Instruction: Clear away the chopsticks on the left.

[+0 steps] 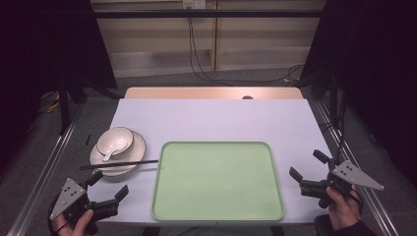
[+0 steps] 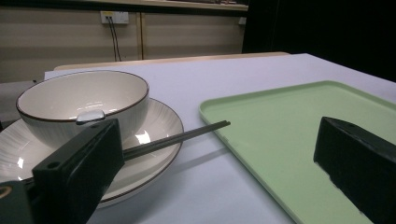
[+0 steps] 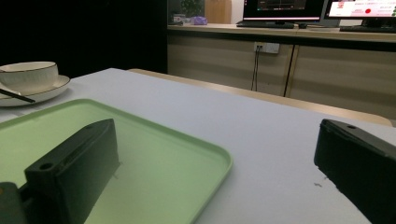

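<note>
- The counter (image 1: 216, 123) wears a pale lilac sheet; a bare wooden strip shows along its far edge, in the upper middle of the high view.
- A green tray (image 1: 218, 181), a flat rectangle with rounded corners and a low raised rim, lies empty at the lower centre of that view.
- Left of the tray sits a white plate (image 1: 139, 147) with a dark rim line and fine radial ribbing; a white bowl (image 1: 115, 140) with the same dark rim stands on it.
- A white spoon (image 1: 107, 155) leans inside the bowl, its handle over the near rim.
- Dark chopsticks (image 1: 119, 164) lie across the plate's near edge, tips pointing at the tray and stopping just short of it.
- The left gripper (image 1: 107, 188) is held in a hand (image 1: 74, 223) at the lower left, near the plate, touching nothing; its jaws stand apart and empty.
- The right gripper (image 1: 305, 168) is held in a hand (image 1: 342, 210) at the lower right, beside the tray's right edge; its jaws also stand apart and empty.
- The left gripper view shows the plate's glossy highlights and the chopsticks' squared tips; its left jaw hides part of the plate.
- The right gripper view shows monitors (image 3: 280, 9) on a far shelf at the upper right and a wall socket (image 3: 266, 47) with cables below them.
</note>
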